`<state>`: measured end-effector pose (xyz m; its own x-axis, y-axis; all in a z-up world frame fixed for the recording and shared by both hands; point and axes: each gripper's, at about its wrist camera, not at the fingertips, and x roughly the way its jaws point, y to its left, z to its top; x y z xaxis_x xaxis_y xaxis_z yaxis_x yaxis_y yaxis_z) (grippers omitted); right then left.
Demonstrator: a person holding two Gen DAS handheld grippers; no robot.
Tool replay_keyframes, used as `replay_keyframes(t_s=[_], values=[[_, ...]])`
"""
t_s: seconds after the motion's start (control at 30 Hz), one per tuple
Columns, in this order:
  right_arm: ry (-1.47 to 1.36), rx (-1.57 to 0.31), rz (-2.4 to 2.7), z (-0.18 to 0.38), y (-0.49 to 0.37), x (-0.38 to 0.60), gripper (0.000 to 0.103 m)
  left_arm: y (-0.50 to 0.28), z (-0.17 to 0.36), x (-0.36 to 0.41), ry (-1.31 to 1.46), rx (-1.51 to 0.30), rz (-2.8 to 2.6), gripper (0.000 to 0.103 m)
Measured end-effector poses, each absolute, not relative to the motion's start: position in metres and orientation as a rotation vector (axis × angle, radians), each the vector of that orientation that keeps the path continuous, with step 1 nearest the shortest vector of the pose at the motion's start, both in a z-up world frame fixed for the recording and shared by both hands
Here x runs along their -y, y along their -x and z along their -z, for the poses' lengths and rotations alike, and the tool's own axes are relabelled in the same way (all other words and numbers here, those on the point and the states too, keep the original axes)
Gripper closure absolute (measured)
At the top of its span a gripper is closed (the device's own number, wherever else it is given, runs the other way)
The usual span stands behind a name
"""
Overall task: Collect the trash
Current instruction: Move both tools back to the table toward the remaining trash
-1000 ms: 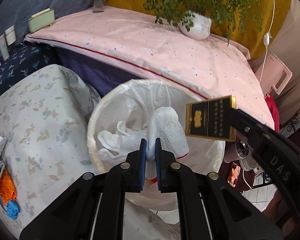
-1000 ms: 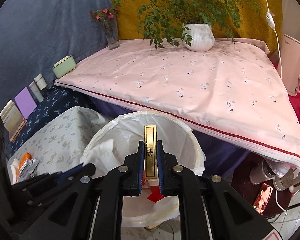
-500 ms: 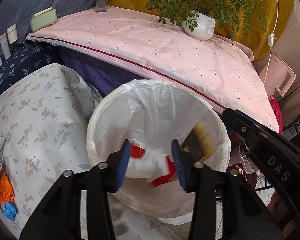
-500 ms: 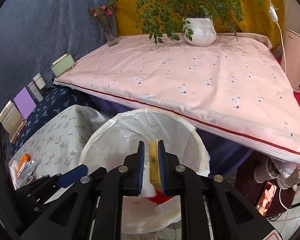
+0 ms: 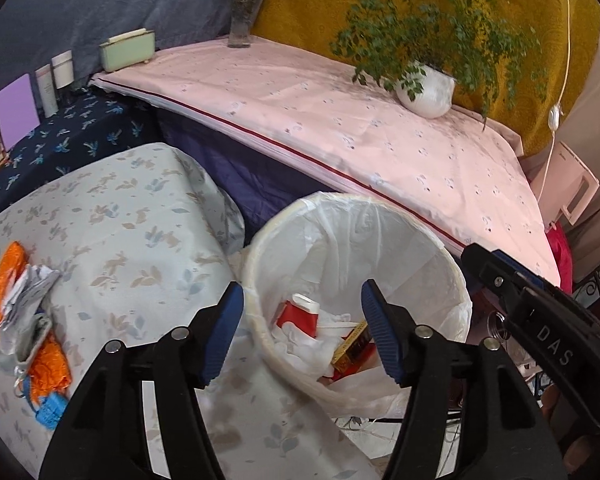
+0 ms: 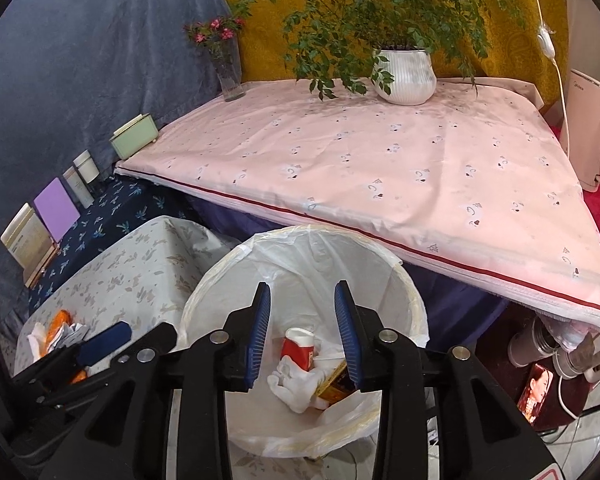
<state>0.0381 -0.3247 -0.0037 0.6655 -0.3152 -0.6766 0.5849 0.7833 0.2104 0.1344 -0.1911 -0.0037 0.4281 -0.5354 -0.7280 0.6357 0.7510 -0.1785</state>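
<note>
Both the left gripper (image 5: 302,330) and right gripper (image 6: 302,334) gape empty above the bin (image 6: 404,280). Inside it, the right gripper's finger partly hides the gold box (image 6: 332,384); beside the box lies a white glove (image 6: 296,384).

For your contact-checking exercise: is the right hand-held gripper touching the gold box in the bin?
Apart. The right wrist view shows the right hand-held gripper open above the bin, while the gold box lies inside.

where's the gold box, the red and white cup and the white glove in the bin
gold box (image 6: 332,385), right wrist view, on its gold end face
red and white cup (image 6: 298,350), right wrist view, on its red side
white glove (image 6: 296,388), right wrist view, on the bunched knit middle
</note>
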Motion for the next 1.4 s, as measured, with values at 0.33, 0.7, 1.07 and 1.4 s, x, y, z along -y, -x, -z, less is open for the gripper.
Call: replay_keyframes(t_s=[0.33, 0.7, 1.07, 1.4], values=[[-0.391, -0.654, 0.443, -0.011, -0.047, 0.276, 0.061, -0.144, -0.013, 0.122, -0.073, -0.82, 0.618, 0.045], [-0.354, -0.692, 0.307, -0.009, -0.069, 0.205, 0.057, -0.157, -0.002, 0.019, -0.013, -0.828, 0.435, 0.037], [-0.31, -0.777, 0.145, 0.016, -0.112, 0.116, 0.057, -0.176, 0.009, -0.079, 0.043, -0.842, 0.274, 0.037], [-0.276, -0.853, 0.05, 0.045, -0.156, 0.054, 0.057, -0.196, 0.021, -0.133, 0.083, -0.858, 0.204, 0.027]])
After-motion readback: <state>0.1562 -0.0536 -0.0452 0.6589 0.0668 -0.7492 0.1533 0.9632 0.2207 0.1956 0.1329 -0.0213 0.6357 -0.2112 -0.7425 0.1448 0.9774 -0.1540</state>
